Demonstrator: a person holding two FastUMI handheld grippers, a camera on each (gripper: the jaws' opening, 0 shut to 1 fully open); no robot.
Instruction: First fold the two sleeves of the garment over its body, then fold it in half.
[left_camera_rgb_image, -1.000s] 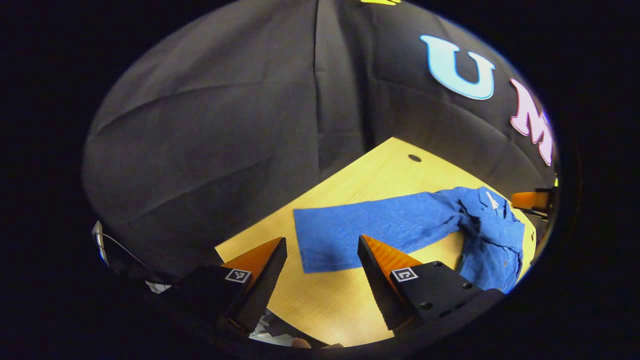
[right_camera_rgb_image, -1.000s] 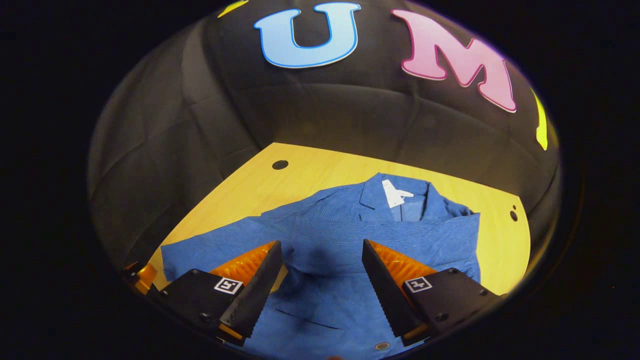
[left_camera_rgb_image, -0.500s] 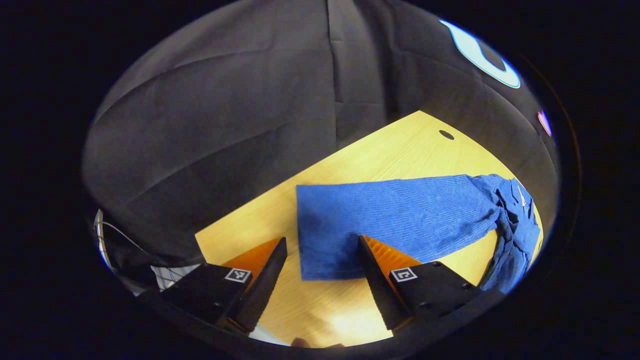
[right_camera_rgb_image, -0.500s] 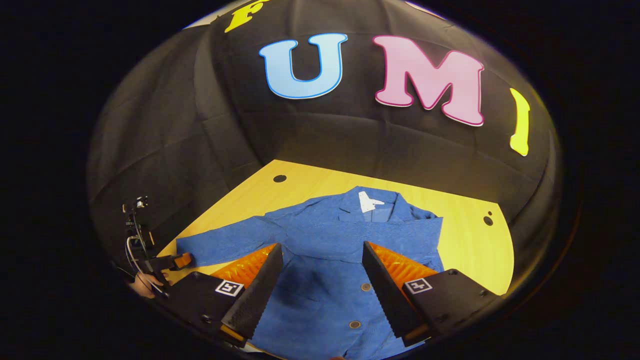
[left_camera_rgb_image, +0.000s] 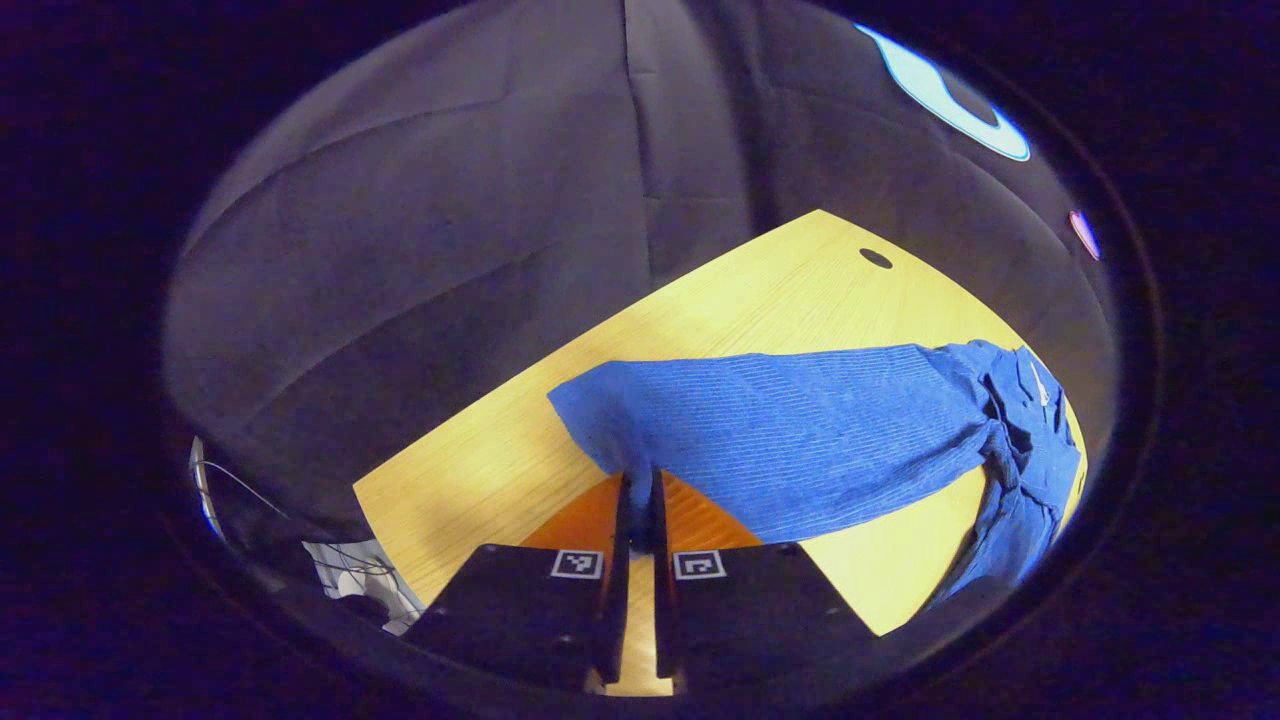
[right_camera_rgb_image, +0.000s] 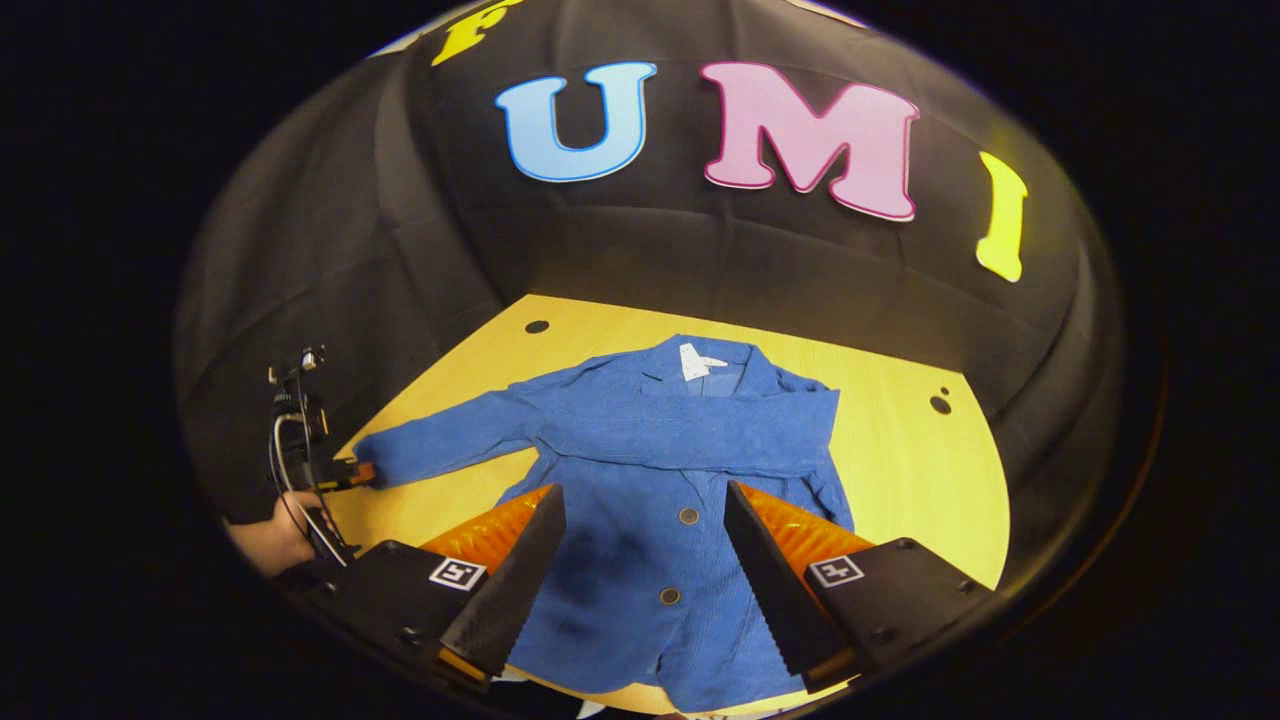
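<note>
A blue button-front jacket (right_camera_rgb_image: 640, 480) lies flat on the yellow wooden table (right_camera_rgb_image: 900, 480), collar toward the far wall. One sleeve (right_camera_rgb_image: 700, 435) lies folded across the chest. The other sleeve (left_camera_rgb_image: 800, 430) stretches out sideways, its cuff end raised off the wood. My left gripper (left_camera_rgb_image: 640, 495) is shut on that cuff; it also appears far left in the right gripper view as the left gripper (right_camera_rgb_image: 345, 475), held by a hand (right_camera_rgb_image: 265, 540). My right gripper (right_camera_rgb_image: 645, 500) hangs open above the jacket's lower front with nothing between its fingers.
The table (left_camera_rgb_image: 480, 470) has small round holes near its far corners (right_camera_rgb_image: 537, 326) (right_camera_rgb_image: 940, 404). Black cloth walls close in behind it and to the left. Cables hang by the left gripper's handle (right_camera_rgb_image: 290, 450). Bare wood shows right of the jacket.
My left gripper has shut on the outstretched sleeve's cuff and lifted it slightly. My right gripper has drawn back and up from the jacket, staying open.
</note>
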